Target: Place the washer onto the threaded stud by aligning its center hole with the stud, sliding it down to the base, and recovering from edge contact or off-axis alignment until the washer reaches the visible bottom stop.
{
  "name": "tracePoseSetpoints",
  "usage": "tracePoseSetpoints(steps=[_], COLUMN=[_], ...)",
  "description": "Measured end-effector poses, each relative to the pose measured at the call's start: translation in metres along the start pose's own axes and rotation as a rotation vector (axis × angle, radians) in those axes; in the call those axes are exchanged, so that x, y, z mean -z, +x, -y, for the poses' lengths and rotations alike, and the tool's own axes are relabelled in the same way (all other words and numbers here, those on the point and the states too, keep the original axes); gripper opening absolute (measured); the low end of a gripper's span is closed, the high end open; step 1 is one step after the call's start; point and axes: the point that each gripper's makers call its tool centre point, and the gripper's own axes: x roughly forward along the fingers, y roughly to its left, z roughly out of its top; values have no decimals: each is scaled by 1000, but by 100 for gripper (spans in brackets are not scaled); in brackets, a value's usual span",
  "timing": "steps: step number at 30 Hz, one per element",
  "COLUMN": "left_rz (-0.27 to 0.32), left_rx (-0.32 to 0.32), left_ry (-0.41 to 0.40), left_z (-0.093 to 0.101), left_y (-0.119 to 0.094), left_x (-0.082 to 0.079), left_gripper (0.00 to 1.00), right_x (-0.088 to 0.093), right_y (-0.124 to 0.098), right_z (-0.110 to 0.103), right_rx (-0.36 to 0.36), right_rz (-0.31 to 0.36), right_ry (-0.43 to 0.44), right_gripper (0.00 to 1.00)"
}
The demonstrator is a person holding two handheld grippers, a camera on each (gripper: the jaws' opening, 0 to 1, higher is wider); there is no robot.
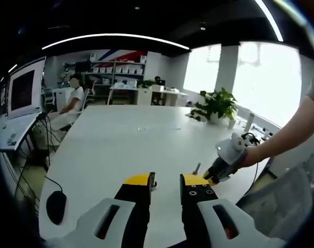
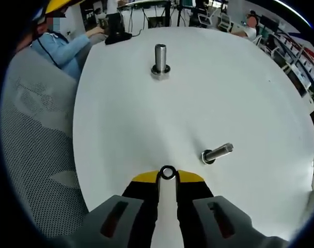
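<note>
Now my right gripper (image 2: 168, 175) pinches the small steel ring washer (image 2: 168, 173), left gripper (image 1: 167, 183) jaws parted and empty; I'd centre its hole over the near threaded steel stud (image 2: 217, 153) at two o'clock.

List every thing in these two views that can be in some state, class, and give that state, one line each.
washer: gripped on edge at the right gripper's tips, not yet on a stud
right gripper: shut on the washer
left gripper: open, holding nothing
near stud: upright on the table, bare
far stud: upright, ring at its base
</note>
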Motion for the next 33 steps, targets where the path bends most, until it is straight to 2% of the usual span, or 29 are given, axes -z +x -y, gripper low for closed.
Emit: tracePoseSetpoints(steps=[12,33], left_rz=[13,15], left_rx=[0,7], left_ry=[-9,-7], left_z=[-1,0], left_y=[-1,-1], left_x=[-3,-3], left_gripper=[20,20], right_x=[-12,-24], right_y=[-15,-39], right_z=[9,31], right_rx=[34,82], right_rz=[51,83], right_ry=[14,-3], right_gripper=[13,13])
